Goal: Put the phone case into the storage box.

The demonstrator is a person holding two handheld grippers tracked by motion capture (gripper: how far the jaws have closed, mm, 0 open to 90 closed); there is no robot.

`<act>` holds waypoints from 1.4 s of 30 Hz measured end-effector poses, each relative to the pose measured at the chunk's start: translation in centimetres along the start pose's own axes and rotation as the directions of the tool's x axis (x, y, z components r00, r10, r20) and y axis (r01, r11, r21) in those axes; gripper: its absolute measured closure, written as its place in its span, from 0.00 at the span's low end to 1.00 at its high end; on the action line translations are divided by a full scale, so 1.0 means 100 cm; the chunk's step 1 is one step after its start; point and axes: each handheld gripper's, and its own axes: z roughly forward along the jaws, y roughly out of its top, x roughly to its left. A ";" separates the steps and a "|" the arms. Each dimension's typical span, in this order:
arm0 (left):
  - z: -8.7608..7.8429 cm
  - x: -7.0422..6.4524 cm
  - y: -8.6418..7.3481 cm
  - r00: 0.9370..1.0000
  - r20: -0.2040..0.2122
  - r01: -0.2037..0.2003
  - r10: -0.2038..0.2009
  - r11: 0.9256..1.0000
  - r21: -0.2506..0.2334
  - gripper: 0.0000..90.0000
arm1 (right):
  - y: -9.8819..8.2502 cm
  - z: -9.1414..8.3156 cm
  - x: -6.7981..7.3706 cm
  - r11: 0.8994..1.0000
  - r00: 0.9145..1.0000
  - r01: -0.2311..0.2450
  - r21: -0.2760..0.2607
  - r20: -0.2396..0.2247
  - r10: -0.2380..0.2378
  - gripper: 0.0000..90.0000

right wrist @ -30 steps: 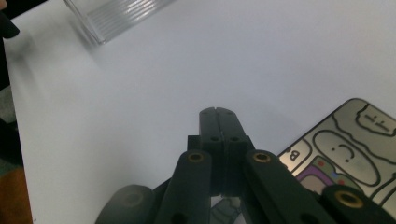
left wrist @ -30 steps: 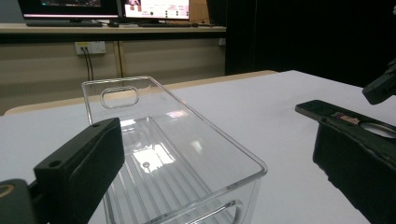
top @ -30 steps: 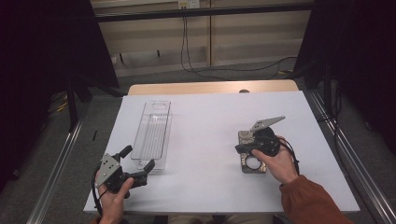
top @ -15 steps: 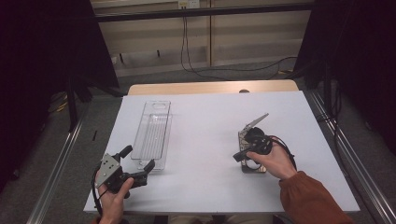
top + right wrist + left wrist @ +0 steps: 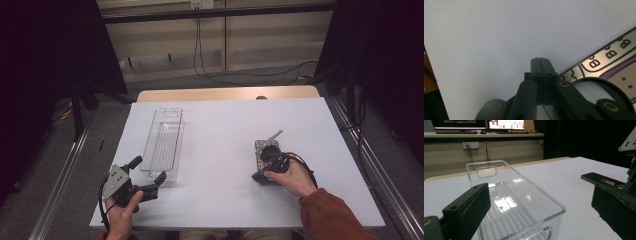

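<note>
The flat printed metal plate lay well to the right of the clear plastic tray, directly under the right gripper, whose jaws were closed empty; the left gripper stood open beside the tray's near end.

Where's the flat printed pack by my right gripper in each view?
High view: flat printed pack right of centre on the white table.
Left gripper view: dark slab at the right, beyond the clear bin.
Right gripper view: lower right, beside the shut right gripper.
Shared landmark: the white table.
</note>
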 end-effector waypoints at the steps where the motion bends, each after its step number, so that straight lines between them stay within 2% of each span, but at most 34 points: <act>1: 0.000 0.000 0.000 1.000 -0.001 0.000 0.000 1.000 0.001 0.02 | 0.000 0.000 0.000 1.000 1.000 0.007 0.004 0.002 -0.007 1.00; 6: 0.000 0.000 0.000 1.000 0.001 -0.001 0.001 1.000 0.002 0.02 | 0.001 0.001 0.001 1.000 1.000 0.019 0.025 0.010 -0.019 1.00; 10: 0.000 0.001 0.000 1.000 -0.004 0.002 -0.002 1.000 0.002 0.02 | 0.000 0.000 0.001 1.000 1.000 0.002 0.025 0.007 -0.003 1.00; 13: 0.000 0.000 0.000 1.000 -0.004 0.003 -0.003 1.000 0.000 0.02 | -0.001 -0.002 0.000 0.999 1.000 0.014 0.040 0.010 -0.014 1.00; 14: 0.000 0.000 0.000 1.000 -0.002 0.003 -0.003 1.000 -0.001 0.02 | -0.002 -0.001 0.000 1.000 1.000 0.006 0.020 0.004 -0.006 1.00; 17: 0.000 0.000 0.000 1.000 -0.002 0.004 -0.004 1.000 -0.001 0.03 | -0.004 -0.003 -0.003 1.000 1.000 0.014 0.027 0.004 -0.014 1.00; 18: 0.000 0.000 0.000 1.000 -0.001 0.002 -0.002 1.000 0.003 0.02 | -0.004 -0.003 -0.002 1.000 1.000 0.001 0.025 0.003 -0.001 1.00; 25: 0.000 0.001 0.000 1.000 -0.004 0.002 -0.002 1.000 0.002 0.02 | -0.011 -0.008 -0.006 0.999 1.000 0.002 0.037 0.019 -0.003 1.00; 27: 0.000 0.001 -0.001 1.000 0.006 -0.001 0.001 1.000 0.006 0.02 | -0.013 -0.010 -0.006 0.999 1.000 -0.014 0.039 0.019 0.013 1.00; 30: 0.000 0.000 0.000 1.000 0.003 0.000 0.000 1.000 0.004 0.02 | -0.021 -0.012 -0.011 0.998 0.999 -0.028 0.055 0.043 0.026 1.00; 31: 0.000 0.000 0.000 1.000 0.004 0.001 -0.001 1.000 0.002 0.02 | -0.021 -0.012 -0.011 0.998 0.999 -0.028 0.055 0.043 0.026 1.00; 32: 0.000 0.000 0.000 1.000 0.004 0.000 0.000 1.000 0.002 0.02 | -0.026 -0.013 -0.016 0.999 0.999 -0.033 0.038 0.016 0.033 1.00; 34: 0.000 0.000 0.000 1.000 0.002 0.000 0.000 1.000 0.003 0.02 | -0.027 -0.014 -0.017 0.999 0.999 -0.034 0.028 0.012 0.034 1.00; 37: 0.001 -0.001 0.000 1.000 0.001 0.011 -0.011 1.000 -0.003 0.02 | -0.029 -0.017 -0.020 0.998 0.999 -0.043 0.038 0.020 0.042 1.00; 39: 0.000 0.001 0.000 1.000 0.003 -0.002 0.002 1.000 0.008 0.03 | -0.031 -0.018 -0.021 0.998 0.999 -0.043 0.039 0.025 0.042 1.00; 42: 0.000 0.000 -0.001 1.000 0.004 0.004 -0.004 1.000 0.007 0.03 | -0.033 -0.021 -0.024 0.998 0.998 -0.044 0.038 0.034 0.043 1.00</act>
